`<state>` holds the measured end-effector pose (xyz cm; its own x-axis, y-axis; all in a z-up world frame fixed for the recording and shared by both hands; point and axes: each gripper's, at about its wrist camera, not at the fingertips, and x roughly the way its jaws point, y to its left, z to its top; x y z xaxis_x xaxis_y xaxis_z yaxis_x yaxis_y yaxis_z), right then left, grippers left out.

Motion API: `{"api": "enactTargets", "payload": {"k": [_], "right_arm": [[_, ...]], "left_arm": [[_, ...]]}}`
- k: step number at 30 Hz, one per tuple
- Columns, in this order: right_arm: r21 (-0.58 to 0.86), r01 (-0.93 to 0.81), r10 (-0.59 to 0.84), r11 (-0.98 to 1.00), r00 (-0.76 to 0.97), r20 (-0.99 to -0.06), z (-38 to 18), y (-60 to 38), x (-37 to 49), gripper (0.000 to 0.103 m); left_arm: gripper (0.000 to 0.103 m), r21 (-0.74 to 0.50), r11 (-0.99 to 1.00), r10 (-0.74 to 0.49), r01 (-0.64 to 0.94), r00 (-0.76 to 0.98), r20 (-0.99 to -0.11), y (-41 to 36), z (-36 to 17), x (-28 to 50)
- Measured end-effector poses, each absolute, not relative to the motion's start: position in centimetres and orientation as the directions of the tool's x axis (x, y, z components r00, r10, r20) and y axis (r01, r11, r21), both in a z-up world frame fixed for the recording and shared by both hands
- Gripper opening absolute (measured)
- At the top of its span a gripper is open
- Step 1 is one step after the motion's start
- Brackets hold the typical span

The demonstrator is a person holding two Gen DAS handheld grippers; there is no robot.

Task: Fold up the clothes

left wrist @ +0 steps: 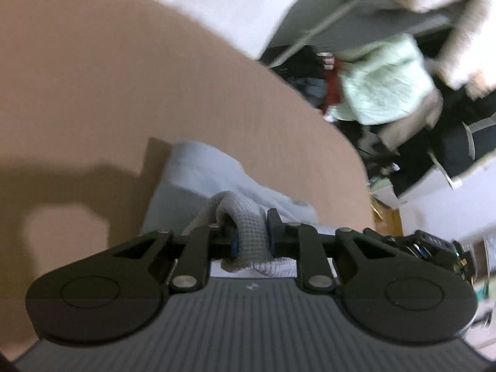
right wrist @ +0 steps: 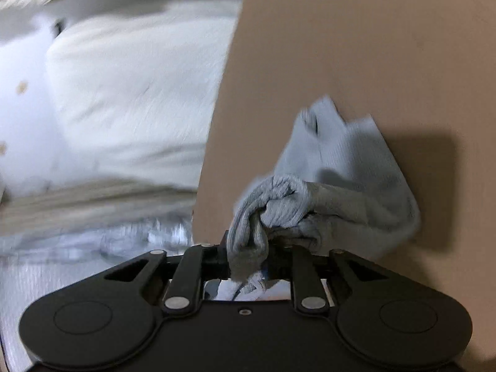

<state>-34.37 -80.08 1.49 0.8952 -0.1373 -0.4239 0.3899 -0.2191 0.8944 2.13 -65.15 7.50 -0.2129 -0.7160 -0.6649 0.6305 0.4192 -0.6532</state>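
Grey ribbed knit, the thick cuff of a pale blue-grey sock-like garment [left wrist: 217, 183], is being pinched between the pads of the left tool [left wrist: 249, 232]; the same soft piece [right wrist: 341, 161] is being gripped at its bunched grey end by the right tool [right wrist: 248, 254]. In both wrist views fabric is being pressed between jaws that are held only slightly apart, so each tool is judged to be closed on the cloth and not spread. The rest of the garment is being draped forward from the tools onto the smooth tan surface [left wrist: 108, 77], near its rounded edge, with its shadow being cast beside it.

The step in hand is judged to be a lift or carry of the cuff end, with the piece being held at two neighbouring points before a fold is laid. The next move is thought to call for both pinches to be kept firm while the cuff is being brought over the flat part, then set down squarely.

Beyond the surface, white bedding [right wrist: 130, 86] and a blurred heap of mint-green and dark clothing [left wrist: 384, 83] are being shown. No brand, label or legible writing is being shown; only a faint, unreadable mark is being seen on the left tool's ribbed body.
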Motion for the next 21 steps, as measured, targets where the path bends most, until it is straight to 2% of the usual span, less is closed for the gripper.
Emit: {"api": "enactTargets", "payload": {"k": [2,4,5,6,7,8,9,10,12,14,16,18,21], "right_arm": [[0.862,0.464,-0.183,-0.205,0.847,-0.499,1.2,-82.0,-33.0,0.038],[0.847,0.499,-0.238,-0.185,0.813,-0.531,0.0,-82.6,-33.1,0.038],[0.849,0.498,-0.249,-0.174,0.812,-0.528,-0.7,-82.7,-33.3,0.038],[0.864,0.478,-0.237,-0.160,0.831,-0.503,-1.5,-82.6,-33.5,0.036],[0.878,0.456,-0.225,-0.146,0.849,-0.479,-2.2,-82.5,-33.7,0.035],[0.890,0.434,-0.216,-0.141,0.864,-0.455,-2.9,-82.4,-34.0,0.035],[0.899,0.410,-0.216,-0.155,0.874,-0.435,-3.1,-82.5,-34.3,0.037],[0.909,0.389,-0.217,-0.152,0.884,-0.415,-3.0,-82.6,-34.5,0.037],[0.929,0.363,-0.222,-0.069,0.902,-0.369,-1.6,-82.9,-33.6,0.044],[0.928,0.368,-0.210,0.053,0.913,-0.350,0.3,-82.8,-32.8,0.045],[0.895,0.404,-0.205,0.191,0.908,-0.366,2.3,-82.2,-32.0,0.045],[0.814,0.480,-0.231,0.326,0.876,-0.424,4.0,-81.4,-31.6,0.047],[0.573,0.626,-0.320,0.529,0.773,-0.548,6.1,-80.3,-30.3,0.056]], "left_arm": [[0.021,-0.646,0.457,-0.679,0.611,-0.229,-0.698,-67.9,5.3,3.6],[0.021,-0.641,0.519,-0.677,0.566,-0.186,-0.712,-68.2,4.2,4.5],[0.022,-0.688,0.520,-0.722,0.506,-0.170,-0.671,-67.1,3.9,5.0],[0.027,-0.744,0.487,-0.774,0.458,-0.168,-0.610,-65.9,3.7,5.4],[0.034,-0.774,0.450,-0.815,0.446,-0.150,-0.560,-64.8,3.9,5.6],[0.056,-0.762,0.438,-0.834,0.477,-0.103,-0.543,-63.8,4.5,5.7],[0.071,-0.723,0.451,-0.838,0.524,-0.031,-0.545,-62.9,5.2,5.6],[0.075,-0.689,0.459,-0.841,0.561,0.026,-0.540,-62.1,5.9,5.5],[0.076,-0.681,0.437,-0.851,0.588,0.025,-0.525,-61.1,6.8,5.8],[0.076,-0.665,0.413,-0.849,0.622,-0.001,-0.528,-60.4,7.5,5.4],[0.076,-0.552,0.416,-0.820,0.722,0.035,-0.571,-60.3,8.6,4.5],[0.076,-0.394,0.384,-0.783,0.835,0.069,-0.618,-60.7,9.3,2.3],[0.077,-0.171,0.288,-0.733,0.942,0.102,-0.673,-62.1,9.9,-1.3]]}}
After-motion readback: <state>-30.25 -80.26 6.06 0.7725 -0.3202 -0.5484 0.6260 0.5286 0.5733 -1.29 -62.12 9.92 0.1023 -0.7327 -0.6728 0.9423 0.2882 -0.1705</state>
